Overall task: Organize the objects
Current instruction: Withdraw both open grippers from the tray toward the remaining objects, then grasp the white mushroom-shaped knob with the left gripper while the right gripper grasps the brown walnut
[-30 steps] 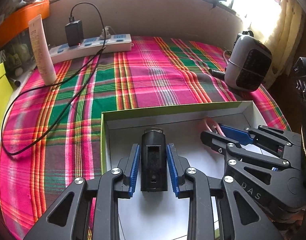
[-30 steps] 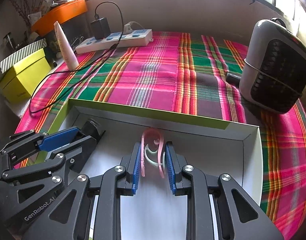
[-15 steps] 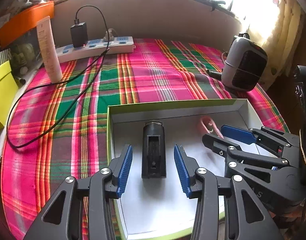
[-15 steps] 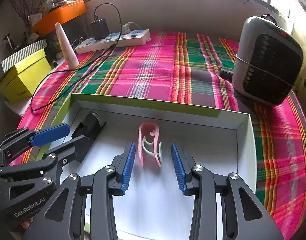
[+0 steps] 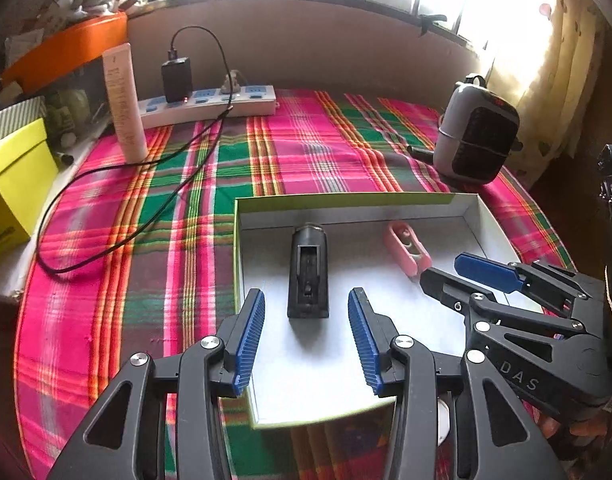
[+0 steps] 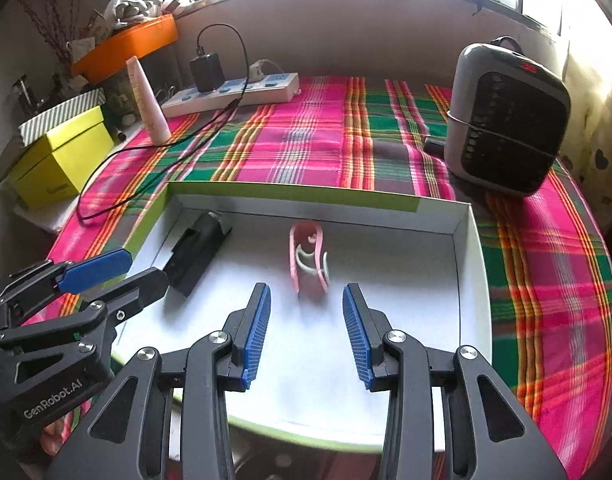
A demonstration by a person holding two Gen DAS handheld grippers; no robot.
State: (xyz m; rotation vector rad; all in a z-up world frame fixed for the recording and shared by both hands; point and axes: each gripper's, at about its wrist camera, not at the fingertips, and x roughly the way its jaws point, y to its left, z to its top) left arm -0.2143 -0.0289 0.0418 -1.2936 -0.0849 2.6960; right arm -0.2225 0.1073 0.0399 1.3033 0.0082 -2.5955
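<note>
Box (image 5: 490, 216) is holding a black holder (image 5: 308, 272) and what looks like a pink clip (image 6: 308, 258), both lying free; left gripper (image 5: 306, 340) and right gripper (image 6: 307, 334) are hovering open.

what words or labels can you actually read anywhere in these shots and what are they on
"GenRobot.AI": on the black body of the left gripper, seen in the right wrist view.
"DAS": on the body of the right gripper, seen in the left wrist view; more letters may be hidden.
Print on the white tube: too blurred to read.
Mark on the yellow box: too small to read.
Red sign on the grey heater: not legible.
</note>
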